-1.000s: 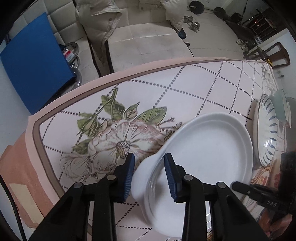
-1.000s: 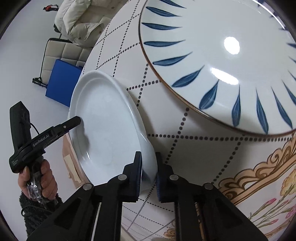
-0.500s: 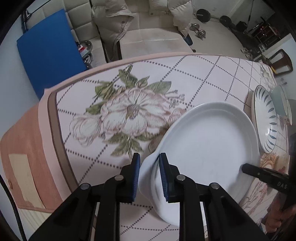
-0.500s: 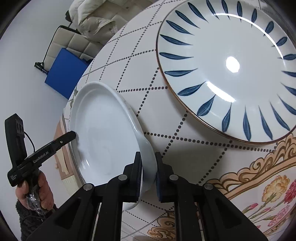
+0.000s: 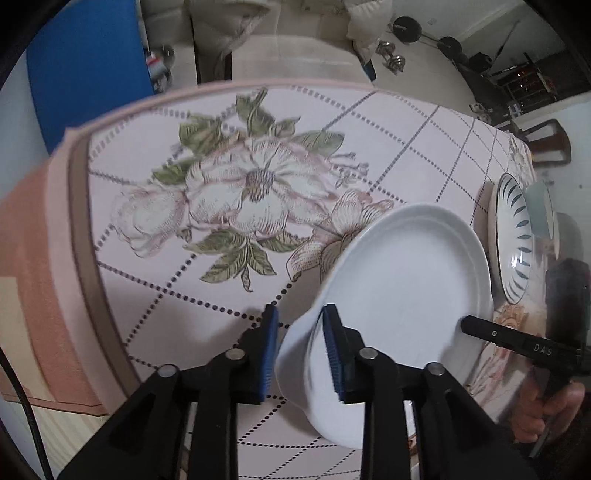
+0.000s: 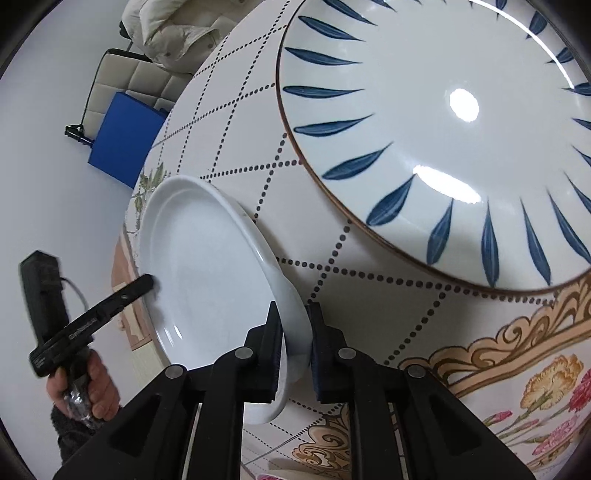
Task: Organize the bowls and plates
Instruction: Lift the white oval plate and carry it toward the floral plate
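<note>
A plain white plate is held tilted above the flowered tablecloth. My left gripper straddles its near rim with the jaws a little apart and a gap on the left side. My right gripper is shut on the opposite rim of the white plate. A blue-leaf patterned plate lies on the table just beyond, also in the left wrist view. Pale bowls sit behind it, partly hidden.
The table's pink edge runs along the left. Beyond it are a blue panel, a sofa with a jacket, dumbbells and a wooden chair.
The left jaws closed on the plate rim half a second ago and have now opened slightly. The plate has moved right, toward the blue-leaf plate, with the right gripper still clamped on it.
</note>
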### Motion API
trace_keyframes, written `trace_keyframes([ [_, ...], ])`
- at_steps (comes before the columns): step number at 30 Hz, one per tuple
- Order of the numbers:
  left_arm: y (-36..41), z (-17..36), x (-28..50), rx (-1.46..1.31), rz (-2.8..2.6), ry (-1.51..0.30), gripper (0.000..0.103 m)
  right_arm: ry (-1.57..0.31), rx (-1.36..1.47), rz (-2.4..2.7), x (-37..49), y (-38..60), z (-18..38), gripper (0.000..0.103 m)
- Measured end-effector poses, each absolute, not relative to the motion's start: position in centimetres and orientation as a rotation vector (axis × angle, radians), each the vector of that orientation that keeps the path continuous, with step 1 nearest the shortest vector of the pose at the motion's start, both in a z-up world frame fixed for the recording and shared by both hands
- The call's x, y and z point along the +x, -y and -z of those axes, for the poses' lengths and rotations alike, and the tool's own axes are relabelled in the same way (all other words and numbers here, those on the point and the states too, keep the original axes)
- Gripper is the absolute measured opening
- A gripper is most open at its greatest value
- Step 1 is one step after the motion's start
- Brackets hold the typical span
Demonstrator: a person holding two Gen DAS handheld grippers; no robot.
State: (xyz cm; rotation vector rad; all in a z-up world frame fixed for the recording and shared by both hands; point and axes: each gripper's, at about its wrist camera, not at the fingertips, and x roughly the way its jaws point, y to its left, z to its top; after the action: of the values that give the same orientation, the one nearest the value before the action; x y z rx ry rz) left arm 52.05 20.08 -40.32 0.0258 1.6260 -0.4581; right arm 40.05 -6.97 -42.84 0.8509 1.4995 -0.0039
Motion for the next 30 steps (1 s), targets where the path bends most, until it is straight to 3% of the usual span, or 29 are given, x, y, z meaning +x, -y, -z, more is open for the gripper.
trace_keyframes([
  [18,-19.8,40.2,47.5,0.022,0.413,-1.623,0.021,-1.522,0.779,-0.035,40.5,6.4,42.5,0.016],
  [30,-20.4,36.9,44.4,0.002,0.403,-1.603,0.02,-1.513,0.726,-0.065,39.4,5.8,39.2,0.015],
])
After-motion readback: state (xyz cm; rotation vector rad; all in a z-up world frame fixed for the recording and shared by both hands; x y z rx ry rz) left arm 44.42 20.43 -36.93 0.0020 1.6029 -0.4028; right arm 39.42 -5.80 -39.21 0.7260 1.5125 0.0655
